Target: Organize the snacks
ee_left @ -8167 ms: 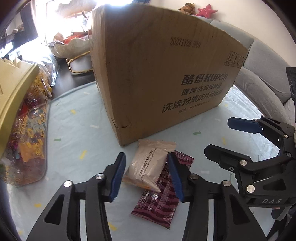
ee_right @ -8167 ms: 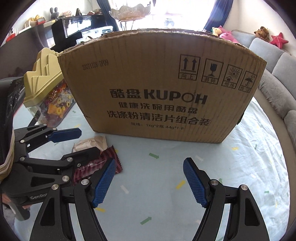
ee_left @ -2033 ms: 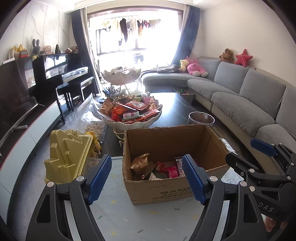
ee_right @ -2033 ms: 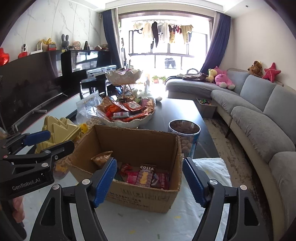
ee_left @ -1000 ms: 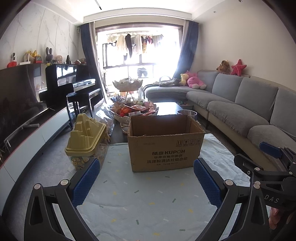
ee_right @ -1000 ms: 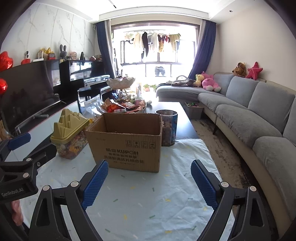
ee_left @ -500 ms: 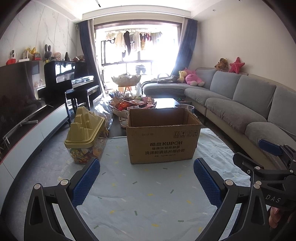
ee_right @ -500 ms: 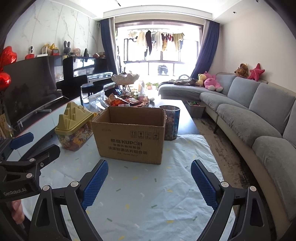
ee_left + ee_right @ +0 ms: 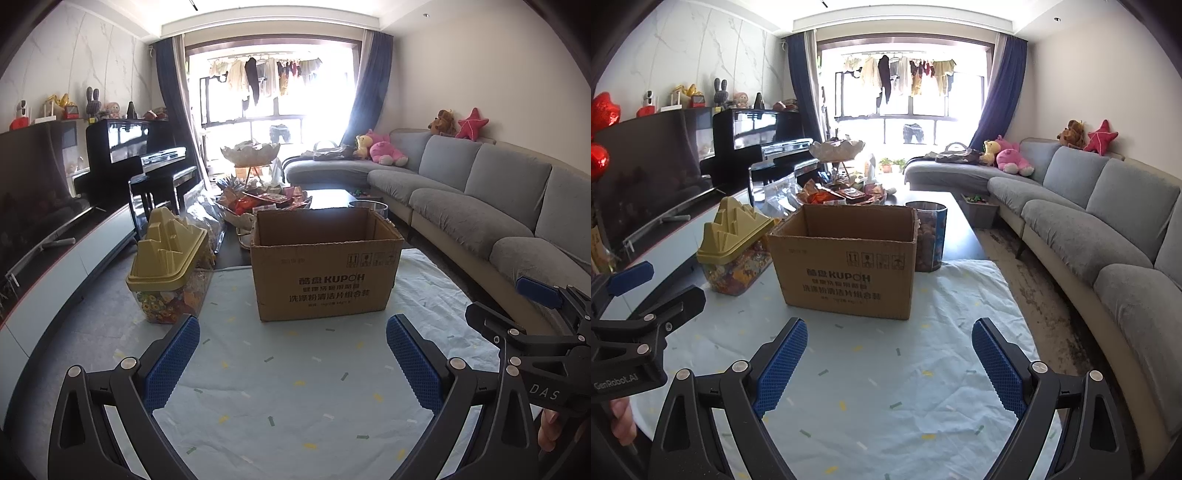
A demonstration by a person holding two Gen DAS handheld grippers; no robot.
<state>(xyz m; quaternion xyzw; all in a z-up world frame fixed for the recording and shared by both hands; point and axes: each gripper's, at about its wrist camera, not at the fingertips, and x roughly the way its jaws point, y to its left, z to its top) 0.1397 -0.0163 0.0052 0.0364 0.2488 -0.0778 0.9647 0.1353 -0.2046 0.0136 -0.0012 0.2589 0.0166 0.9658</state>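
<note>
An open brown cardboard box (image 9: pixel 325 273) marked KUPOH stands on a pale blue cloth (image 9: pixel 280 384); it also shows in the right wrist view (image 9: pixel 846 258). Its contents are hidden by its front wall. My left gripper (image 9: pixel 293 360) is open and empty, well back from the box. My right gripper (image 9: pixel 889 365) is open and empty, also back from the box. Each gripper shows at the edge of the other's view: the right (image 9: pixel 535 317) and the left (image 9: pixel 646 291).
A clear tub with a yellow lid (image 9: pixel 166 266) stands left of the box. A snack-filled bowl (image 9: pixel 842 195) and a round tin (image 9: pixel 929 236) stand behind it on a dark table. A grey sofa (image 9: pixel 1089 221) runs along the right, a TV unit (image 9: pixel 55 258) along the left.
Both grippers have pulled back from over the box, which now looks smaller and farther. Two snack packs lay before the box 8 s ago; that cloth is now bare. Both grippers stay open.
</note>
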